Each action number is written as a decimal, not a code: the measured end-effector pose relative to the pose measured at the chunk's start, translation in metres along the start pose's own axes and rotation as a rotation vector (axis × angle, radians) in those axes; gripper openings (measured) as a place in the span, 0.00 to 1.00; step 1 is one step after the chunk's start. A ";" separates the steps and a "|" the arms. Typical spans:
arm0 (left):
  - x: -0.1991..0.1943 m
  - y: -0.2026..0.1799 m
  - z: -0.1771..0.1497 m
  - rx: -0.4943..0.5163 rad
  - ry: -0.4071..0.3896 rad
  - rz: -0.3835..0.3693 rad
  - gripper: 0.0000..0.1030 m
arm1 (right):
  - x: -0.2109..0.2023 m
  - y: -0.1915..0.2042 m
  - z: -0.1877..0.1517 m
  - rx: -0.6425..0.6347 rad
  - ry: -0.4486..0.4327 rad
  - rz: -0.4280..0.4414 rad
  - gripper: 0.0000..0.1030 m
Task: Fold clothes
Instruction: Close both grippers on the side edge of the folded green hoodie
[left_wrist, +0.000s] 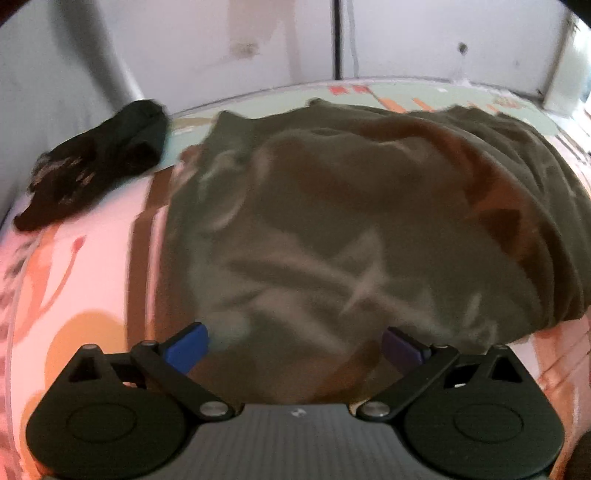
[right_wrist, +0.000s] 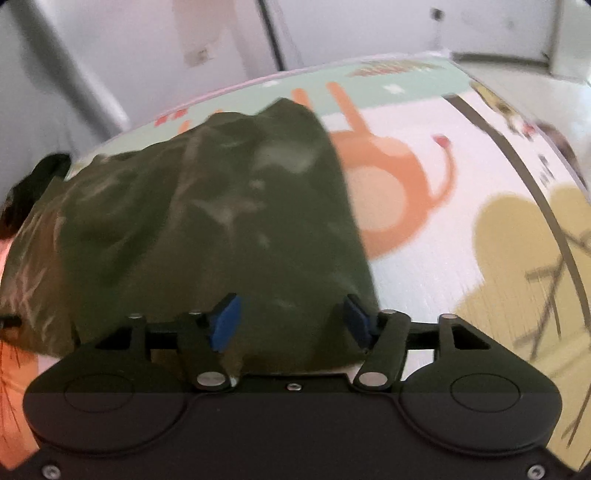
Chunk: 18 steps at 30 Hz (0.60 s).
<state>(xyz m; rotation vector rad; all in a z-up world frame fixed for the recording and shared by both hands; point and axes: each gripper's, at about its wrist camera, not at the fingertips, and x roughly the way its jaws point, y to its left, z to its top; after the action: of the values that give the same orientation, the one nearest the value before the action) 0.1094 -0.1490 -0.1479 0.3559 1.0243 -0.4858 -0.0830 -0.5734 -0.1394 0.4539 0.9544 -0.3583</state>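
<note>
Olive-green soft cloth garment (left_wrist: 351, 221) was seen bunched on the pink cartoon-print play mat (right_wrist: 424, 258). Left gripper (left_wrist: 295, 345) and right gripper (right_wrist: 291, 319) fingers were spread wide, nothing held. Fabric judged light, limp; best pinched at an edge or corner.

Olive garment (left_wrist: 369, 221): motion-blurred in both views, folds unclear.
Black cloth (right_wrist: 33, 184): mostly hidden behind the garment in the right view.
Mat print (right_wrist: 517, 258): smeared, partly covered.
</note>
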 end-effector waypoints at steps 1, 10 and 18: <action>-0.001 0.006 -0.006 -0.022 -0.004 0.000 0.99 | -0.002 -0.005 -0.005 0.015 -0.008 -0.002 0.62; 0.009 0.054 -0.026 -0.214 0.004 -0.045 0.99 | 0.014 -0.024 -0.024 0.086 -0.012 0.073 0.71; 0.023 0.054 -0.025 -0.281 0.004 -0.074 0.97 | 0.032 -0.020 -0.034 0.142 -0.028 0.114 0.75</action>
<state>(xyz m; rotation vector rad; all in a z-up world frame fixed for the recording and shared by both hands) 0.1307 -0.0961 -0.1767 0.0694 1.0960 -0.4007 -0.0990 -0.5755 -0.1874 0.6287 0.8755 -0.3294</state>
